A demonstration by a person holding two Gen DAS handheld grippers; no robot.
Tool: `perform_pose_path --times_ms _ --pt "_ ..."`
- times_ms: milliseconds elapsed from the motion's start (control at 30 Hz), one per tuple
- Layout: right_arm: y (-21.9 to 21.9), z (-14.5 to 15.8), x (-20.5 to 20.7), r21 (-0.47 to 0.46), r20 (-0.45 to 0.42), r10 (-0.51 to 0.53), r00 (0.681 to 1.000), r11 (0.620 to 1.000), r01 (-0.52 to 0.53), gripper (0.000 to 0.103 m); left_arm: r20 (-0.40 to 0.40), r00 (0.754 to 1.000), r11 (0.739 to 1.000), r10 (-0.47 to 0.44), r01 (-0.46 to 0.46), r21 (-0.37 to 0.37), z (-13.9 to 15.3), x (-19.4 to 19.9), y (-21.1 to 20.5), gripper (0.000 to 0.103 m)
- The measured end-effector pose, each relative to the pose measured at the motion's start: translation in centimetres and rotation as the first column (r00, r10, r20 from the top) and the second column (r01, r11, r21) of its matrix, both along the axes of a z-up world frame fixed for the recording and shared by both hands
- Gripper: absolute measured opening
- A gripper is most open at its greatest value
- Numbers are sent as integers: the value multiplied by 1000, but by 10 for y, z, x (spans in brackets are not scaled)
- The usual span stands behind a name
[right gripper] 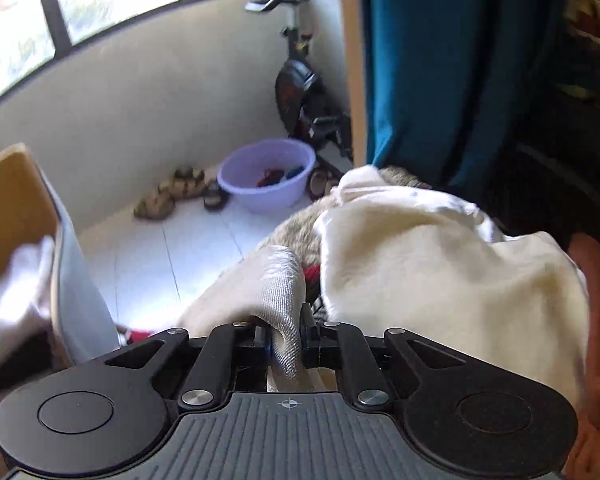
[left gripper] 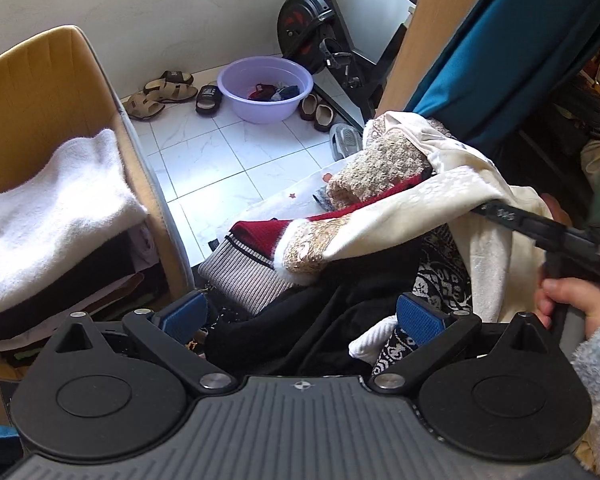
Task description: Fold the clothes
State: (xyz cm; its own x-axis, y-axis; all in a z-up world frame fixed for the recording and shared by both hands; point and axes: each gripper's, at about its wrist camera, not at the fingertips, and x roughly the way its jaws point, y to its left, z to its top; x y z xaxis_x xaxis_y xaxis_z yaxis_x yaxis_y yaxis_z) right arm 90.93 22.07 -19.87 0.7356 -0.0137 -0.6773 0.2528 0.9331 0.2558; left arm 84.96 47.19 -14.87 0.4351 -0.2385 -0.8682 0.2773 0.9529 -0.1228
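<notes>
A heap of unfolded clothes lies in front of me: a cream garment (left gripper: 440,204) with gold-patterned trim, a red and grey knit (left gripper: 252,256), a beige fuzzy piece (left gripper: 380,168) and black fabric (left gripper: 312,320). My left gripper (left gripper: 304,316) stands open just above the black fabric, its blue pads (left gripper: 418,314) spread wide with nothing between them. My right gripper (right gripper: 286,336) is shut on a fold of the cream garment (right gripper: 440,272), which drapes up and away to the right. In the left wrist view the right gripper (left gripper: 496,210) reaches in from the right, held by a hand (left gripper: 572,300).
A wooden box (left gripper: 40,88) on the left holds a folded white fleece (left gripper: 52,216) on top of darker folded items. A purple basin (left gripper: 265,88) with small clothes, several sandals (left gripper: 168,92), an exercise bike (left gripper: 324,40) and a teal curtain (left gripper: 496,52) stand beyond on the tiled floor.
</notes>
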Motion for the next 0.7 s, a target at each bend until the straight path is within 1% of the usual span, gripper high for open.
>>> perform_pose_path --times_ms 33,67,100,133,167,200,233,333,433,467,500,533,600,633,667,700 --pt "-15 7 -19 42 43 -77 996 996 75 10 0 1000 1000 -19 19 1 -1 1 -6 103" --pt "-31 15 -38 88 82 -155 984 985 148 10 0 999 999 -38 38 2 -1 2 -12 103" --pt "-47 20 -59 134 108 -241 965 965 226 10 1 998 998 -57 57 2 -2 3 -17 103" --pt "-65 22 -84 178 112 -339 934 932 317 10 0 997 997 -75 75 2 -2 3 -22 103" --pt "-84 24 -108 222 111 -434 894 888 403 9 -1 996 996 -92 92 1 -3 4 -27 103" --pt "-100 25 -130 258 105 -515 851 841 477 9 -3 994 994 -108 108 0 -4 4 -32 103" --pt "-108 22 -148 273 95 -565 820 807 524 9 -6 992 992 -123 123 0 -5 4 -36 103" --pt "-121 12 -184 292 55 -652 756 735 613 9 -14 986 986 -167 167 -2 -8 4 -49 103" --pt "-127 -17 -181 361 -66 -695 716 652 666 10 -14 981 981 -195 195 -2 -9 3 -57 103" --pt "-127 -25 -173 362 -103 -694 712 641 677 11 -12 979 979 -202 202 -2 -8 2 -59 103" --pt "-126 -28 -165 350 -124 -695 708 637 686 13 -10 978 978 -208 208 -1 -8 2 -61 103" --pt "-124 -28 -157 327 -142 -689 711 645 691 17 -8 977 977 -215 215 0 -7 1 -62 103" --pt "-122 -18 -140 240 -171 -654 737 698 675 24 -4 974 974 -228 228 2 -7 0 -65 103" --pt "-119 -12 -133 200 -175 -634 753 726 658 33 -5 975 975 -222 222 1 -6 1 -64 103" --pt "-114 -4 -131 168 -154 -609 778 760 628 36 -8 978 978 -210 210 -2 -7 2 -61 103" --pt "-110 4 -128 134 -134 -582 802 791 596 36 -13 981 981 -193 193 -5 -7 4 -57 103"
